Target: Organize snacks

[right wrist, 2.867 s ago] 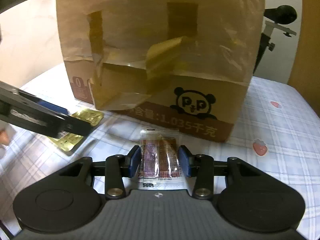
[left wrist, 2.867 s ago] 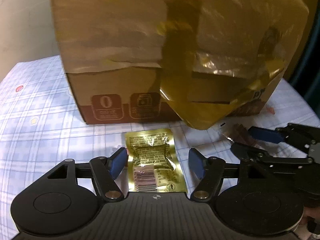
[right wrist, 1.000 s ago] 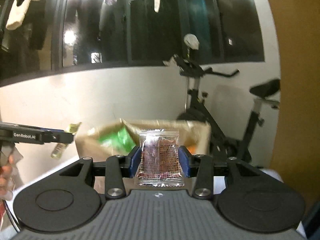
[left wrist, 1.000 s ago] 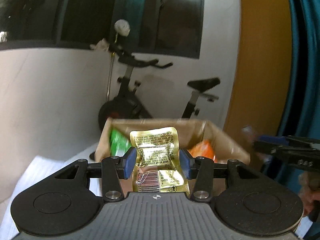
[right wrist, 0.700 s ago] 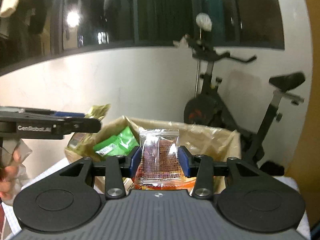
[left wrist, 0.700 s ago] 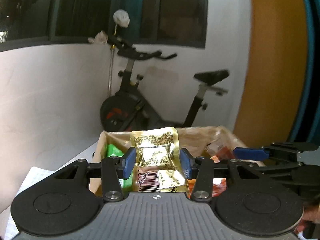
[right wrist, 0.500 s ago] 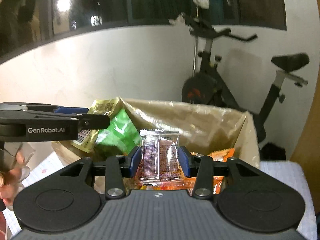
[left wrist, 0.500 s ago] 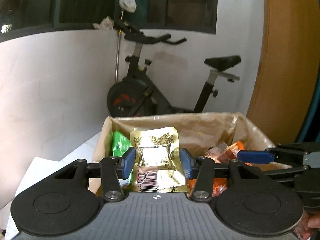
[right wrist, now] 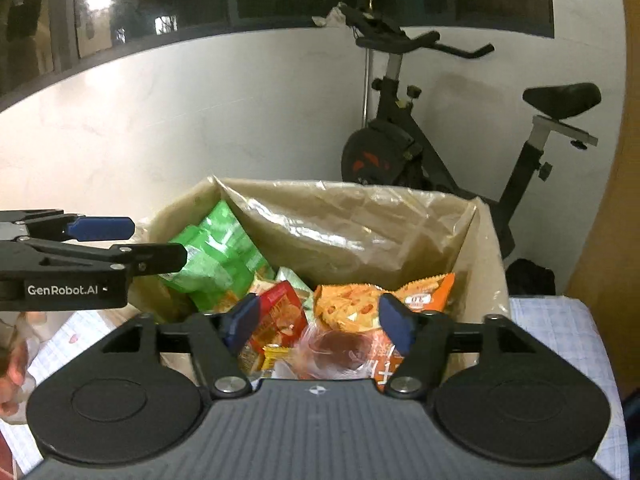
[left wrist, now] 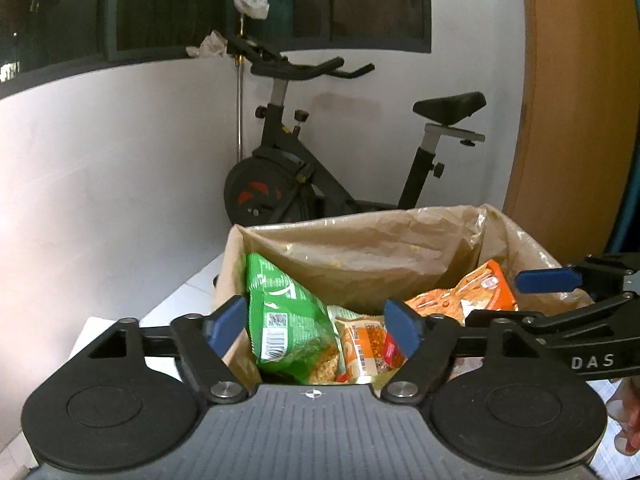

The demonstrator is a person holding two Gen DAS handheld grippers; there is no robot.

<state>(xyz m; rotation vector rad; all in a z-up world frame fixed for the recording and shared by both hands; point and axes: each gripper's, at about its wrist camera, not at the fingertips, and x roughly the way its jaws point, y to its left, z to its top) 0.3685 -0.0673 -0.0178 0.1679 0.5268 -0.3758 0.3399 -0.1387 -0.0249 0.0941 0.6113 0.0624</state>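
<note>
Grippers are hovering over the cardboard box [left wrist: 516,236]: left gripper [left wrist: 316,322] and right gripper [right wrist: 318,320] both gaping, grasping nothing, above green [left wrist: 280,308] and orange snack bags [right wrist: 352,300] inside.

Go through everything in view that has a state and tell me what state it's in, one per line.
Left tongs: open, empty, held over the box.
Right tongs: open, empty, held over the box.
Cardboard box: open at the top, lined with plastic, holding snack packets.
Green snack bag: sealed, leaning against the box's left wall.
Orange snack bag: sealed, lying on the pile.
Exercise bike: unused, by the wall.
</note>
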